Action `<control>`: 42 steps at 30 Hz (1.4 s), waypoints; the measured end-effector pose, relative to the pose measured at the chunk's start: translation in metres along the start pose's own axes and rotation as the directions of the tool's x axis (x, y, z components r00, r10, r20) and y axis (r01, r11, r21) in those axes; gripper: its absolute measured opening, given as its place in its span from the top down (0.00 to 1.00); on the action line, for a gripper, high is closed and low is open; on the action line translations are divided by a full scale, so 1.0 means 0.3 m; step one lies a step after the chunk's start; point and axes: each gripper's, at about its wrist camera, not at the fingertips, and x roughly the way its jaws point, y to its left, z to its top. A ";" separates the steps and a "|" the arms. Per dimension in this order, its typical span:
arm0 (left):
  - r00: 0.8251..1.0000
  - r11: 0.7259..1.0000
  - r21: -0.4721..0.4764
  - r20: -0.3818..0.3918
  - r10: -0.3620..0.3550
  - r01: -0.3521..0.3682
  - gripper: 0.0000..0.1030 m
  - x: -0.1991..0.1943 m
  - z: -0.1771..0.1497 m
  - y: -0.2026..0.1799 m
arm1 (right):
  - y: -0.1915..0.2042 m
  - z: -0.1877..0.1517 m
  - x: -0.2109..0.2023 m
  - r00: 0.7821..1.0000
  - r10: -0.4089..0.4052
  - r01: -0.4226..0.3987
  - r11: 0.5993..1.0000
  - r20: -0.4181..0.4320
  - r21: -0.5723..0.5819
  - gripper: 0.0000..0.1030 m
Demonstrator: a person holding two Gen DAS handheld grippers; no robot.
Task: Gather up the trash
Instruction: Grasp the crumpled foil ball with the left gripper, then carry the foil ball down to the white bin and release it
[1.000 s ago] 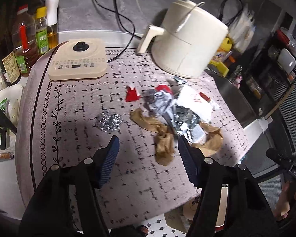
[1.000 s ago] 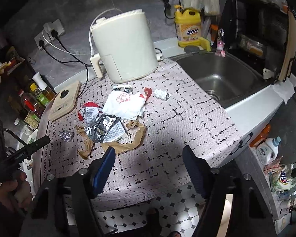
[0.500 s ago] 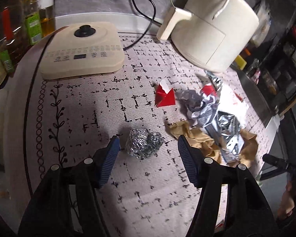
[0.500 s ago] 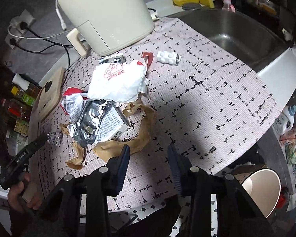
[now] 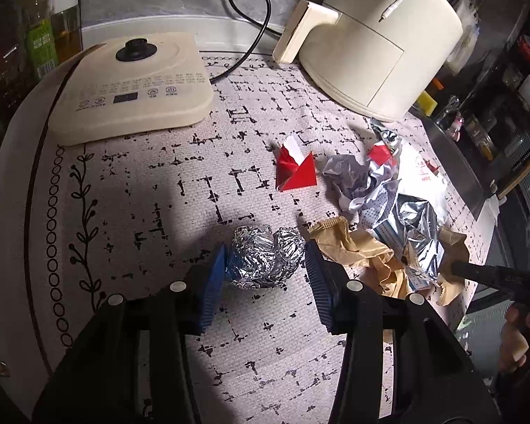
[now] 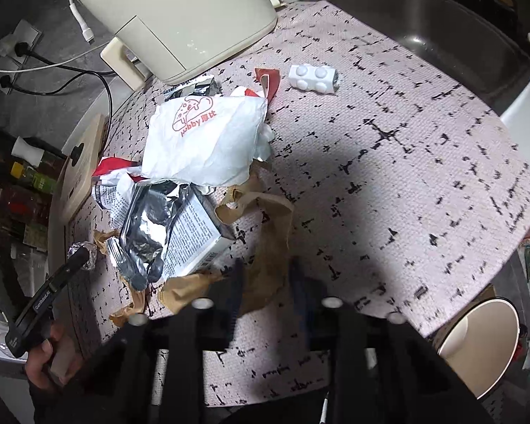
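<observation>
The crumpled foil ball (image 5: 263,256) lay on the bench (image 5: 152,190), its long axis running side to side between the fingers of the left hand-held gripper (image 5: 265,265), which bracketed it, not yet clamped. Closing looked next. The right hand-held gripper (image 6: 265,282) sat narrowed around the brown paper (image 6: 265,243), grip uncertain.

Foil ball (image 5: 263,256): crinkled shiny metal foil. Surface (image 5: 152,190): coarse woven cloth, matt, black-flecked. Brown bag (image 6: 268,258): creased matt paper. White wrapper (image 6: 208,141): thin wrinkled paper, red print. Silver packet (image 6: 148,240): glossy metallised film. Air fryer (image 5: 378,46): smooth cream plastic, slight sheen. Sink (image 6: 441,31): brushed metal. Left gripper (image 5: 265,275): ribbed blue pads, matt black plastic body.
</observation>
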 end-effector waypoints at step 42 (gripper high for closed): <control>0.993 0.968 0.221 -0.053 -0.109 0.118 0.57 -0.026 -0.568 -1.196 | -1.111 -0.498 -0.563 0.990 0.047 -0.068 0.985 0.132 0.159 0.97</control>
